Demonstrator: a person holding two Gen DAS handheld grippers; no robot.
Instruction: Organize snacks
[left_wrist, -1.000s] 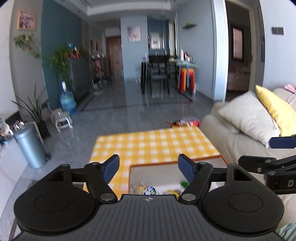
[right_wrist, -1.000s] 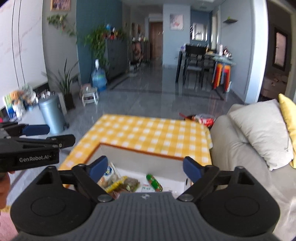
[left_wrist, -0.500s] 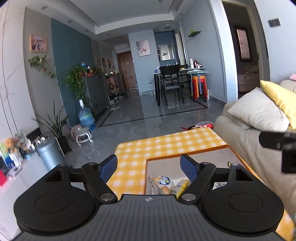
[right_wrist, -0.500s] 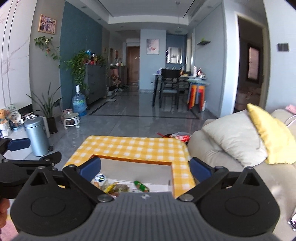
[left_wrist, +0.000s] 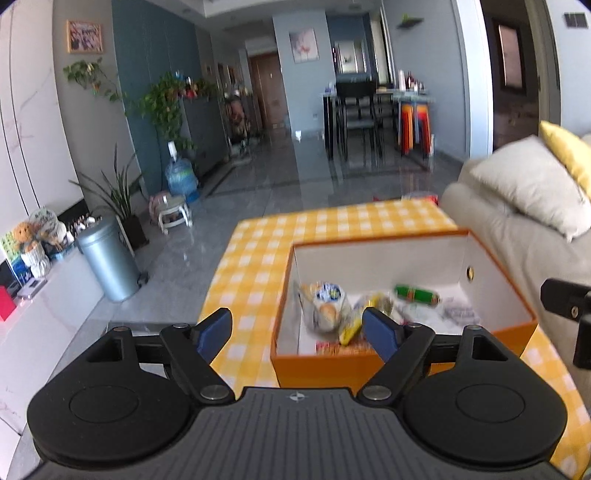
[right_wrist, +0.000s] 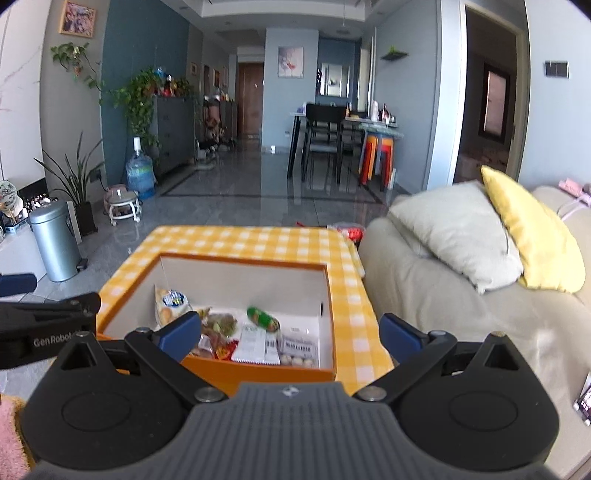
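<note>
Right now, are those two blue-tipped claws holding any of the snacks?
No. The left gripper and right gripper are both open and empty; the snacks lie in the orange cardboard box.

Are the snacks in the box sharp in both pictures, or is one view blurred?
Left wrist view: the snacks in the orange box are smeared by motion blur, for example the green packet, and straight walls bend from fisheye distortion. Right wrist view: sharper, the barcode on the white packet is visible, though small print stays unreadable; daylight reflects on the glossy floor.
</note>
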